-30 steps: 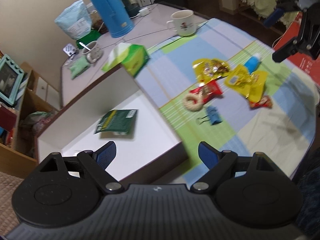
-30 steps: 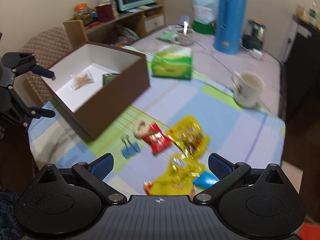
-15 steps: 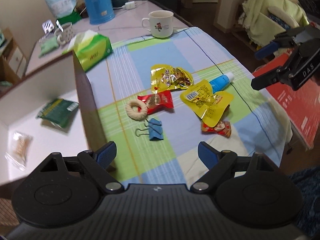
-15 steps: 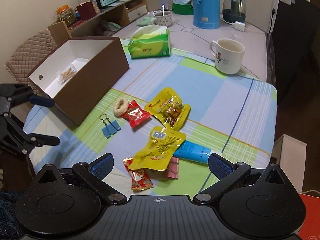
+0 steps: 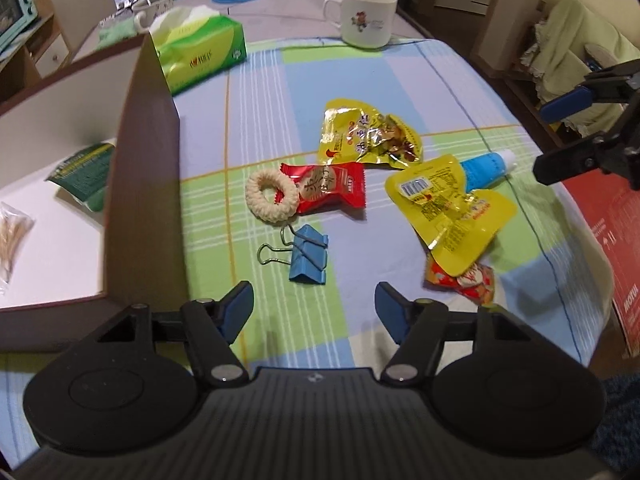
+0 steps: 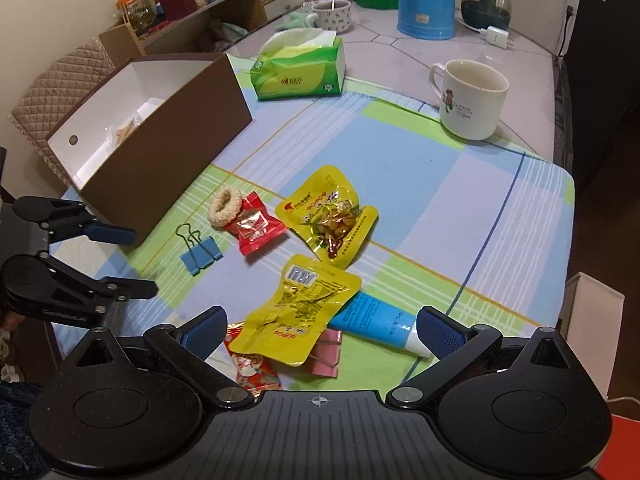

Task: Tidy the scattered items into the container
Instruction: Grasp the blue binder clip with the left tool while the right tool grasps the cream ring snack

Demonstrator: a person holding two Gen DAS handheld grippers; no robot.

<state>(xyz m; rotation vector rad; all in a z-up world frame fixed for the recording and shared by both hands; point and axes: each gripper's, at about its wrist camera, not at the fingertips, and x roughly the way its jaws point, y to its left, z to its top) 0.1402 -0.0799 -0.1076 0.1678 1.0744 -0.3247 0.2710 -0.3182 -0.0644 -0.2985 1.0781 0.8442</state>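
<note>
A checked cloth (image 5: 280, 80) in blue, green and lilac covers the near end of the tabletop (image 6: 400, 44), and along its left edge stands the brown cardboard box (image 5: 144, 184), white inside, holding a dark green packet (image 5: 82, 172) and a clear bag of thin pale sticks (image 5: 14, 236). Behind the box, toward the far edge, lie a green soft pack of tissues (image 6: 300, 70) and a white mug (image 6: 470, 98) with a flower print. The scattered items sit mid-cloth, right of the box: two crinkled yellow foil pouches (image 6: 332, 216) (image 6: 298, 310), the nearer one overlapping a blue tube (image 6: 378, 320) with a white cap, a pink clip (image 6: 326, 356) and a small red-and-white sachet (image 6: 254, 370). A red wrapped sweet (image 5: 332, 186) touches a woven cream ring (image 5: 272, 196), with a blue binder clip (image 5: 308, 260) with wire handles just beside them. The left gripper (image 5: 314, 308) hangs with its jaws spread and empty, the binder clip lying just ahead of the gap. The right gripper (image 6: 320, 330) is likewise spread wide and holds nothing, above the nearer yellow pouch and tube.
</note>
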